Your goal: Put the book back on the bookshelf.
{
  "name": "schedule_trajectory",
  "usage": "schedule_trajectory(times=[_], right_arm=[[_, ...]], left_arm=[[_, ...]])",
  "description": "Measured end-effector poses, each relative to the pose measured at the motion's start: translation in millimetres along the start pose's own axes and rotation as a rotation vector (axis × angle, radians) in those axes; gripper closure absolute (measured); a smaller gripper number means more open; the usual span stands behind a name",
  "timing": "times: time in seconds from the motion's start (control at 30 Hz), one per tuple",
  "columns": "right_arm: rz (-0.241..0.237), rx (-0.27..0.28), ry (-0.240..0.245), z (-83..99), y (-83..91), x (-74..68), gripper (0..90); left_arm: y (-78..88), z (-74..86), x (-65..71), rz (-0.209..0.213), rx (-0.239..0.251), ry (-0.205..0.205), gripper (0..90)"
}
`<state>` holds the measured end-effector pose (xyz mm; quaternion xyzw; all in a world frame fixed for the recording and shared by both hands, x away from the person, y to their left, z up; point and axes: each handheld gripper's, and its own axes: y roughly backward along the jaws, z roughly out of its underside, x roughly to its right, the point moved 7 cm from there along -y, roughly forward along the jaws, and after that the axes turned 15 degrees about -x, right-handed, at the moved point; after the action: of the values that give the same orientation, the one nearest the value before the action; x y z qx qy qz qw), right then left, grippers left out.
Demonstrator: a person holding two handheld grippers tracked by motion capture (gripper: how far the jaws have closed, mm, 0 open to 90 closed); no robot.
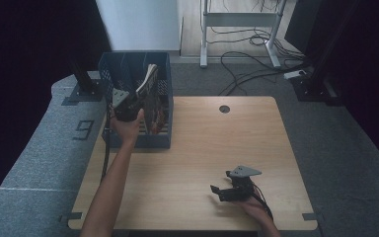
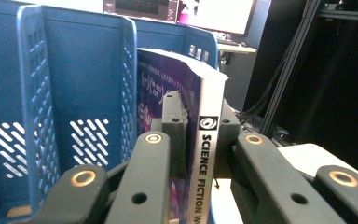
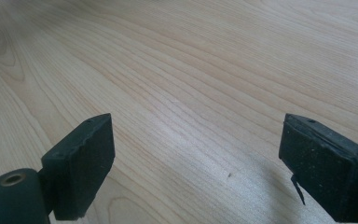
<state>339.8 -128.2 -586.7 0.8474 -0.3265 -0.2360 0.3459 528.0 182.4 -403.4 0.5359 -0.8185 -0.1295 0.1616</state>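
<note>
A purple paperback book (image 1: pixel 151 95) with a white spine reading "Science Fiction" (image 2: pixel 207 140) stands tilted in the right-hand slot of a blue slotted crate (image 1: pixel 133 61). My left gripper (image 1: pixel 139 100) reaches into the crate from the front, and its pads (image 2: pixel 173 126) press on both sides of the book at the spine. A crate divider (image 2: pixel 79 70) rises just left of the book. My right gripper (image 1: pixel 219 182) rests low over the wooden table (image 1: pixel 202 148) near the front right. Its jaws (image 3: pixel 196 158) stand wide apart with only bare wood between them.
The crate sits at the table's back left corner. A round cable hole (image 1: pixel 224 108) lies at the back middle of the tabletop. Beyond the table are grey carpet, a desk frame (image 1: pixel 239 19) and loose cables (image 1: pixel 246 64) on the floor.
</note>
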Motion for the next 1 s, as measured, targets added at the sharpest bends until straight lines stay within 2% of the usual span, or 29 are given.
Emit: schedule_trajectory(times=[0.3,0.4,0.43,0.5,0.57,0.67,0.7,0.77,0.83,1.0], right_arm=[[0.0,0.006,0.001,-0.4,1.9,0.4,9.9],[0.0,0.006,0.002,-0.5,2.0,0.2,9.9],[0.001,0.005,0.004,-0.5,1.9,-0.4,9.9],[0.0,0.005,0.006,-0.5,2.0,-0.7,9.9],[0.001,0.004,0.005,-0.5,1.9,-0.3,9.9],[0.003,0.002,0.003,0.0,1.6,0.7,9.9],[0.003,0.002,0.003,0.0,1.6,0.7,9.9],[0.004,-0.002,0.0,0.5,1.4,1.2,9.9],[0.003,-0.004,0.002,0.7,1.3,1.1,9.9],[0.004,-0.006,0.004,0.7,0.6,0.7,9.9]], left_arm=[[-3.4,5.5,-0.1,-0.006,-0.03,-0.005,72.3],[-8.0,11.2,0.3,-0.017,-0.071,-0.007,69.9],[-13.9,18.2,-0.8,-0.026,-0.107,-0.006,67.6],[-20.4,24.9,-2.7,-0.038,-0.141,-0.003,67.1],[-24.8,27.8,-4.3,-0.048,-0.153,0.002,67.0],[-27.0,26.2,-5.2,-0.062,-0.144,0.011,68.8],[-27.0,26.2,-5.2,-0.062,-0.144,0.011,70.7],[-27.7,24.9,-8.6,-0.093,-0.147,0.021,77.5],[-27.3,24.2,-9.5,-0.097,-0.151,0.023,82.0],[-24.8,21.1,-9.7,-0.094,-0.138,0.016,82.5]])
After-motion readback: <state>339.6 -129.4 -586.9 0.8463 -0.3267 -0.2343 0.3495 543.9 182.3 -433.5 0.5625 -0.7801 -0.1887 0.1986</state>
